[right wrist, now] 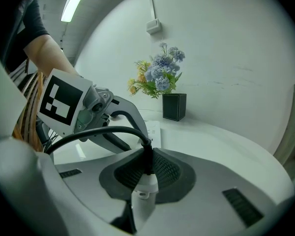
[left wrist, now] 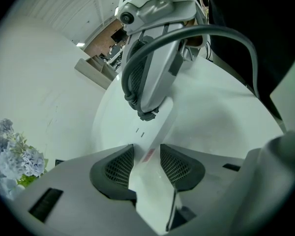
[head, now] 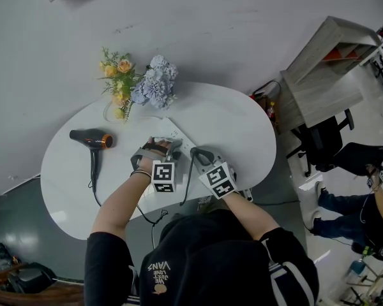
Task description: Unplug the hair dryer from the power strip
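Nearest is the person's black hooded top (head: 204, 260), with both forearms reaching out over a white oval desk (head: 236, 126).

The left claw (left wrist: 146, 156) points steeply down at the desk. It is clenched across the width of a long white power strip (head: 177, 136), which fills the gap from one ribbed black pad to the other.

Just to the right, the right claw (right wrist: 147, 166) is clamped on a small white plug (right wrist: 143, 193). A thick black cord (right wrist: 98, 132) rises out from between its pads and arcs back toward the person. Its tips sit at the far end of the strip, close to the left claw. Whether the plug's pins are still in a socket, I cannot tell.

A black hair dryer with an orange ring (head: 92, 139) lies on its side well to the left on the desk, apart from both claws. Its handle points toward the person, and its cord trails off the near edge.

At the back of the desk stands a bunch of yellow and pale blue flowers (head: 143, 85), next to a small black square box (right wrist: 174, 106).
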